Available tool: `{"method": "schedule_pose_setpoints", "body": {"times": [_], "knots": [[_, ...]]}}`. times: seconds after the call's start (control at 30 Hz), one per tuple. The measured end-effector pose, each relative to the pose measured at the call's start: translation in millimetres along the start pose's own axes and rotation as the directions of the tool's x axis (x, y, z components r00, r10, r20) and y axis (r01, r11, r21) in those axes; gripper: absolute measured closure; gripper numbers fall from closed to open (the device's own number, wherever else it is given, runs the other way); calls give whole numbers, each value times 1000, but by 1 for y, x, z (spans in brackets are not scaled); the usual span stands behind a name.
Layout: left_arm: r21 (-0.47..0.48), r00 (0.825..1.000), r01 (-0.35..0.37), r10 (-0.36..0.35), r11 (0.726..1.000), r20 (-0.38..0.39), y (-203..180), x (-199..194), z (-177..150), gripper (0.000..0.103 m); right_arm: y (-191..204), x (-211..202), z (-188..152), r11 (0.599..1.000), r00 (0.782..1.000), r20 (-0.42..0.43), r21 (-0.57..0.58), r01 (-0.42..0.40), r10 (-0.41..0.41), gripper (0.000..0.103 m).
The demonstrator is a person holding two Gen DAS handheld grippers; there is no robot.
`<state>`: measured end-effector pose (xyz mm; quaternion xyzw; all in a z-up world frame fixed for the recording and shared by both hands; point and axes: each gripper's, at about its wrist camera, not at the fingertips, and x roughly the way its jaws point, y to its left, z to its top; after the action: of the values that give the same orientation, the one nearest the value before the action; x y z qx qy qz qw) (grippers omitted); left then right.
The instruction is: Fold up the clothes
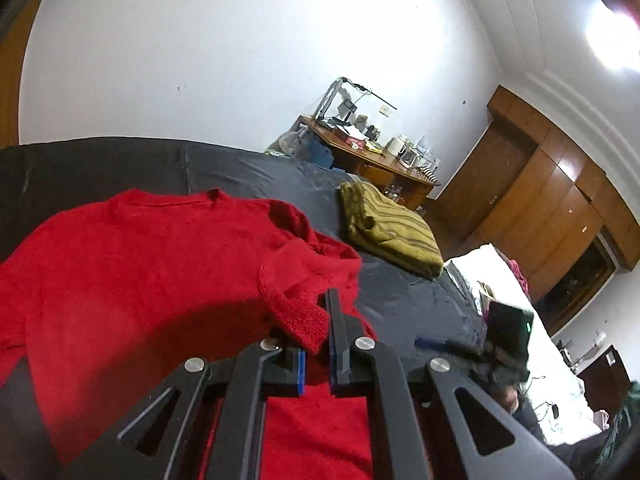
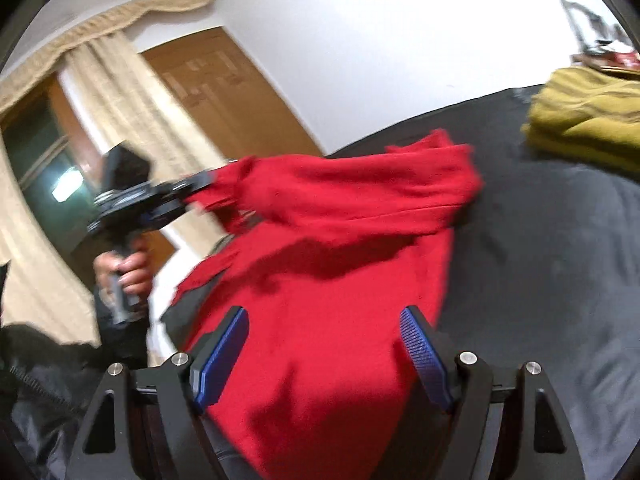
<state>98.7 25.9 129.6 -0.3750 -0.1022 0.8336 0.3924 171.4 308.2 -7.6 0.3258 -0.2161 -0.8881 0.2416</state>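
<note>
Right wrist view showed the left gripper [image 2: 208,180] clamped on the red sweater's [image 2: 320,280] sleeve, the right gripper [image 2: 324,344] gaping empty; that thin pinch might slip, spoiling the fold on the bed [image 2: 560,260].

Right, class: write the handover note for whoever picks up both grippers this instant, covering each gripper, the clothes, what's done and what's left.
Left gripper: shut on the red sweater's sleeve, lifted off the dark sheet.
Right gripper: open, holding nothing, hovering over the sweater's body.
Clothes: red sweater spread on the sheet; olive striped garment lies folded beyond it.
Done: olive garment folded; sleeve gripped.
Left: lay the sleeve across the body, probably fold the other side, then fold up and stack.
</note>
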Motion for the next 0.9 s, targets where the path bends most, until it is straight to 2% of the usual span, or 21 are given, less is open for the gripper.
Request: {"method": "schedule_pose_setpoints", "body": {"times": [0.1, 0.17, 0.23, 0.37, 0.43, 0.47, 0.5, 0.57, 0.73, 0.83, 0.9], "knots": [[33, 999, 36, -35, 999, -39, -1, 5, -14, 94, -12, 4, 20, 989, 989, -1, 26, 146, -146, 23], [48, 994, 80, -76, 996, -85, -4, 11, -28, 94, -21, 9, 40, 968, 970, -6, 47, 245, -245, 23], [74, 986, 118, -108, 990, -126, -10, 15, -41, 94, -30, 17, 67, 939, 941, 0, 58, 338, -338, 23], [113, 966, 188, -164, 976, -198, -21, 24, -64, 94, -31, 47, 118, 856, 856, -6, 4, 516, -516, 23], [108, 960, 212, -187, 971, -208, -24, 27, -67, 94, -24, 76, 143, 793, 795, -3, -81, 604, -606, 23], [104, 960, 217, -193, 971, -205, -24, 26, -66, 94, -20, 91, 151, 766, 771, -5, -122, 631, -636, 23], [100, 959, 222, -199, 970, -201, -23, 26, -65, 94, -17, 107, 159, 744, 753, -10, -164, 648, -658, 23], [90, 961, 228, -209, 969, -181, -19, 21, -58, 94, -13, 144, 174, 717, 734, -38, -250, 650, -678, 23], [97, 970, 228, -217, 969, -112, -10, 6, -42, 94, -23, 222, 188, 615, 627, -134, -427, 662, -768, 23], [101, 977, 208, -202, 973, -69, 0, -4, -30, 94, -39, 245, 187, 579, 574, -174, -475, 663, -800, 23], [101, 983, 182, -179, 978, -33, 10, -12, -21, 94, -47, 244, 187, 565, 559, -168, -469, 679, -812, 23]]}}
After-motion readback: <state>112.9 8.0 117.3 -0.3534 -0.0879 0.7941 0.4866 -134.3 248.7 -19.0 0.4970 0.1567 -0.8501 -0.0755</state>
